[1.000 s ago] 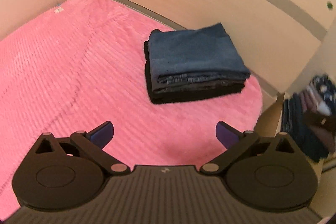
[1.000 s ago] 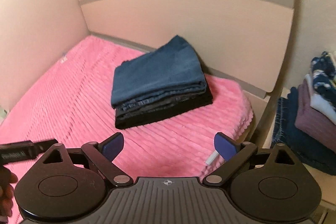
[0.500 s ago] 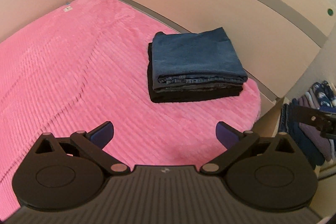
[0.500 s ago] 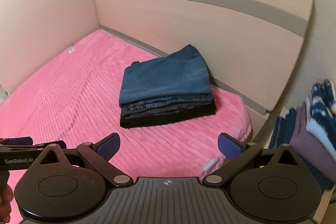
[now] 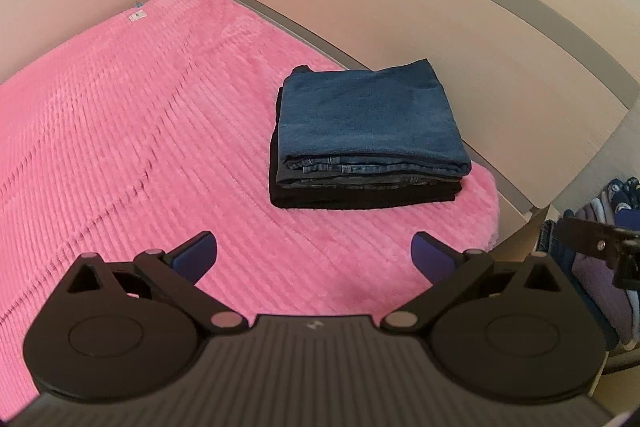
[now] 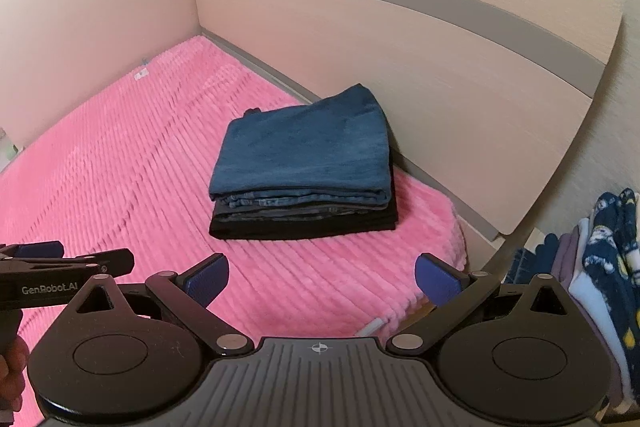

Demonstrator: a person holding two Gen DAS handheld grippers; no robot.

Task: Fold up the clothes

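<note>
Both grippers – left gripper [image 5: 314,255] and right gripper [image 6: 322,275] – are wide apart, holding nothing. The clothes pile [image 6: 600,275] is cut off at the edge, behind the folded stack [image 6: 304,167].

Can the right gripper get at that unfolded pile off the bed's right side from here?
Probably yes: the right gripper is open and empty, and nothing sits between it and the unfolded pile beside the bed.
</note>
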